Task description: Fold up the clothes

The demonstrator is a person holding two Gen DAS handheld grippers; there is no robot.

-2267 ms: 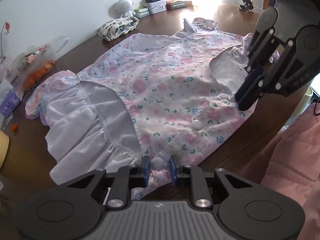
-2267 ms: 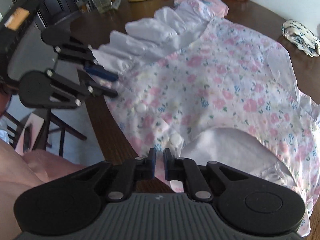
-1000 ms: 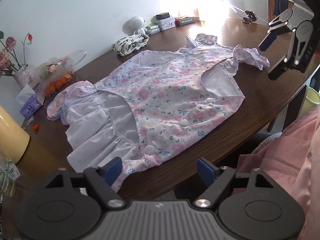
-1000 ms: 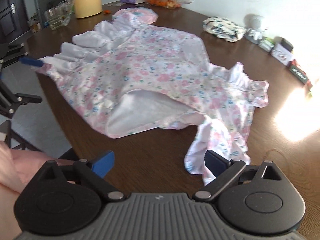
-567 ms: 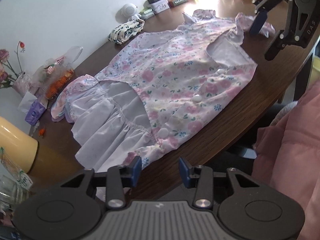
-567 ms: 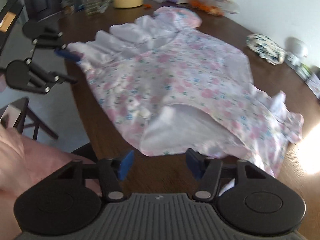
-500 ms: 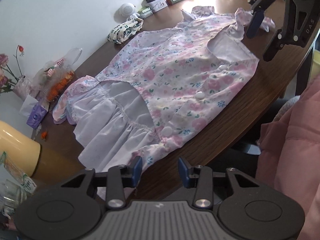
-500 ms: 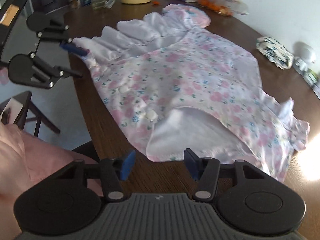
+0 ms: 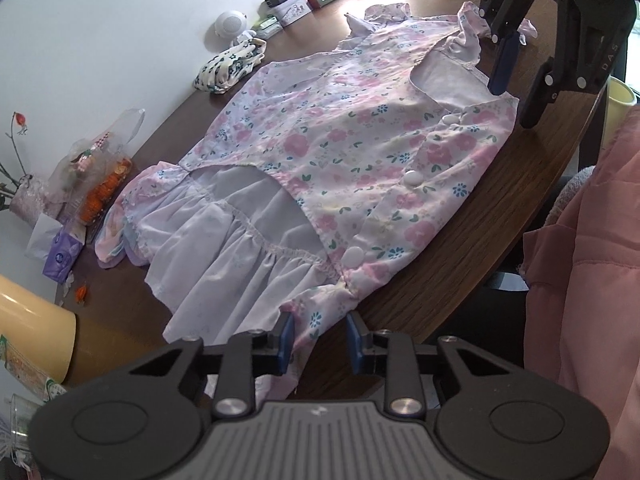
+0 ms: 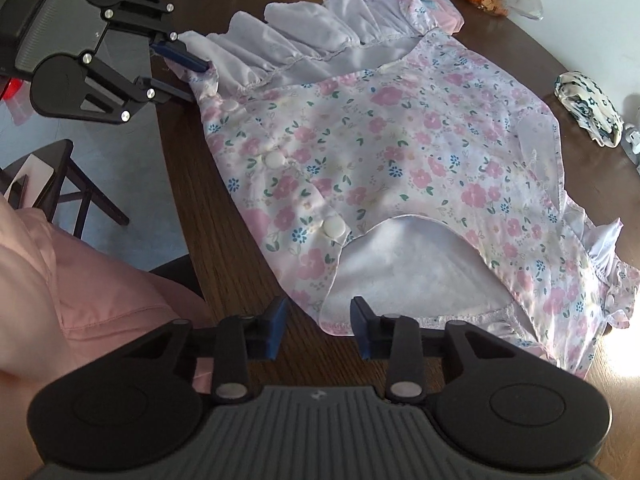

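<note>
A floral dress [image 9: 352, 148] is spread flat on a dark wooden bench [image 9: 472, 232], its white frill toward the left claw [image 9: 316, 338]. That claw is partly open, with the hem corner lying between its fingers, not yet pinched. The right claw [image 10: 316, 326] is also partly open at the neckline edge, holding nothing. Along the far side of the bench are seen a patterned cloth bundle [image 9: 230, 66], a white round gadget [image 9: 230, 24], small boxes [image 9: 294, 2], a bag of orange snacks [image 9: 102, 184] and a yellow jug [image 9: 32, 336]. Pink clothing [image 9: 588, 264] fills the near right edge.
</note>
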